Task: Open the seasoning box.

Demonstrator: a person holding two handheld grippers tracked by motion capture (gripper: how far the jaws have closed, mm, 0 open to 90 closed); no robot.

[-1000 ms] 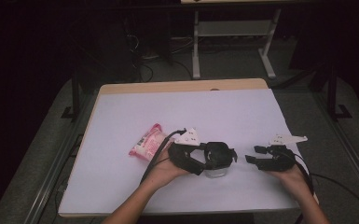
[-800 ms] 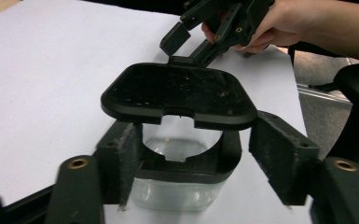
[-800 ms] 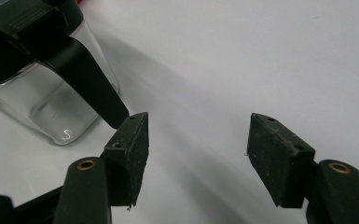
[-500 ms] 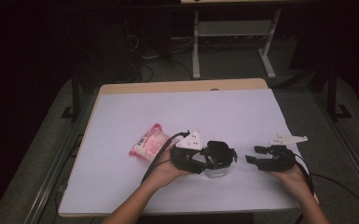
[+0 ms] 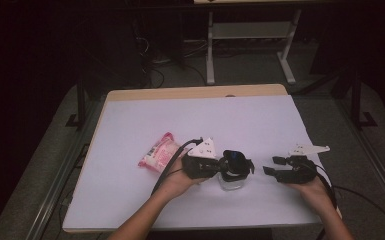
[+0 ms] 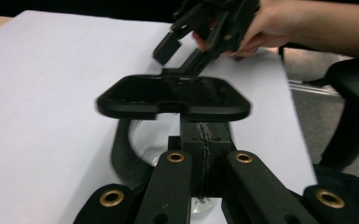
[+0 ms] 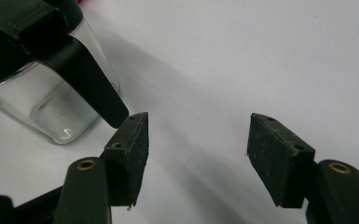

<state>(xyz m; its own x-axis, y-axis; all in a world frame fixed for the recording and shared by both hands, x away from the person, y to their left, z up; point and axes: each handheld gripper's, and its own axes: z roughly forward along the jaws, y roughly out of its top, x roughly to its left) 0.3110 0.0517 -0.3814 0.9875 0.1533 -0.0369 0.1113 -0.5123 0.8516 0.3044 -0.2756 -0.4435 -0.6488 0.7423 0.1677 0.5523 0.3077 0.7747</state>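
Two hand-held grippers are over a white-covered table (image 5: 130,200), each carried by one of the person's hands coming in from the near edge. In the high view the left gripper (image 5: 240,167) sits at a clear glass jar (image 5: 230,181) standing upright on the white surface near the front of the table, right of centre. The jar carries a black lid (image 6: 172,97) with a black handle (image 7: 91,79) curving down its side. In the left gripper view the jaws have just been closing and now meet, pressed together on the edge of the lid directly ahead of them; the glass body shows below and behind the jaw links. The right gripper (image 5: 272,167) is held just right of the jar, apart from it, its tips pointing toward it. In the right gripper view its two black jaws stand apart with nothing but bare white surface between the pads (image 7: 130,149); the jar and the lower end of its handle lie just beyond the left-hand pad, close but whether they touch cannot be told. A pink packet (image 5: 156,156) lies flat on the table to the left of the left hand, clear of both grippers. Cables trail from each gripper toward the near table edge.
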